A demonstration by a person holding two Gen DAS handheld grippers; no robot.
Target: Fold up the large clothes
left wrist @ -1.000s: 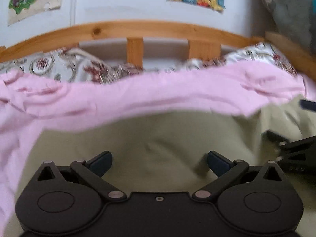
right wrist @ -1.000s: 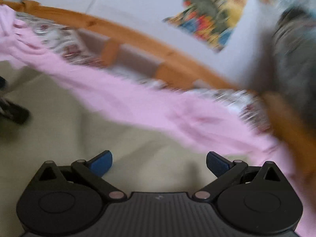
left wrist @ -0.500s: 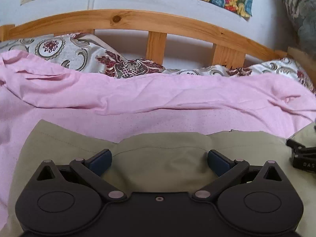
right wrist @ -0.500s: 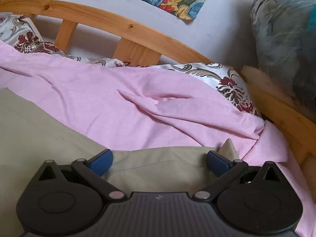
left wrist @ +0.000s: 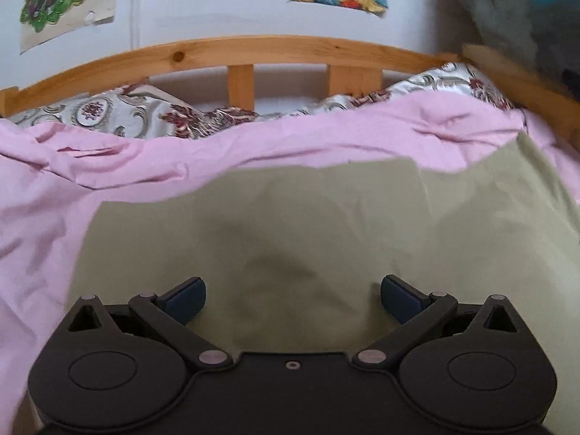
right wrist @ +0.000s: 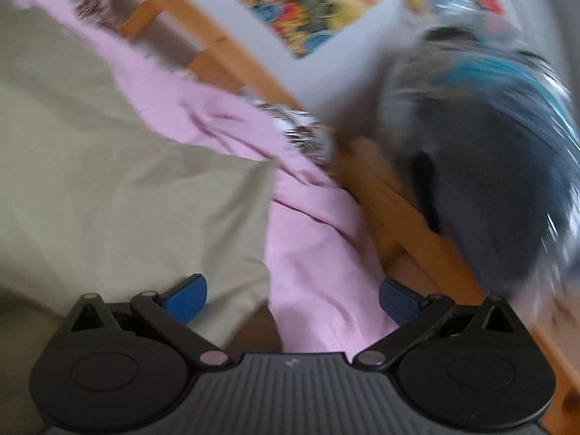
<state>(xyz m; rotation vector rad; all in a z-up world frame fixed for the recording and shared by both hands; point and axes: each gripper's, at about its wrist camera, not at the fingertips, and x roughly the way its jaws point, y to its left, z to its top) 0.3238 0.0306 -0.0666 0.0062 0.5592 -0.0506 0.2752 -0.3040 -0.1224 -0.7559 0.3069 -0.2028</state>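
An olive-green garment (left wrist: 326, 224) lies flat on a pink sheet (left wrist: 90, 166) on the bed. My left gripper (left wrist: 293, 295) is open and empty above the garment's near part. In the right wrist view the same garment (right wrist: 108, 166) fills the left side, its right edge and far corner lying on the pink sheet (right wrist: 311, 253). My right gripper (right wrist: 293, 295) is open and empty, hovering over that right edge, one blue finger (right wrist: 186, 297) above the cloth, the other above the sheet. This view is motion-blurred.
A wooden headboard (left wrist: 253, 45) with slats runs along the back, with patterned pillows (left wrist: 108, 116) in front. A wooden side rail (right wrist: 398, 210) borders the bed on the right. A grey and blue bundle (right wrist: 489, 152) sits beyond that rail. Posters hang on the wall.
Both grippers have pulled back and lifted from the garment's far edge. The right gripper has swung to the right, toward the bed's side rail. More garment now lies before the left gripper.
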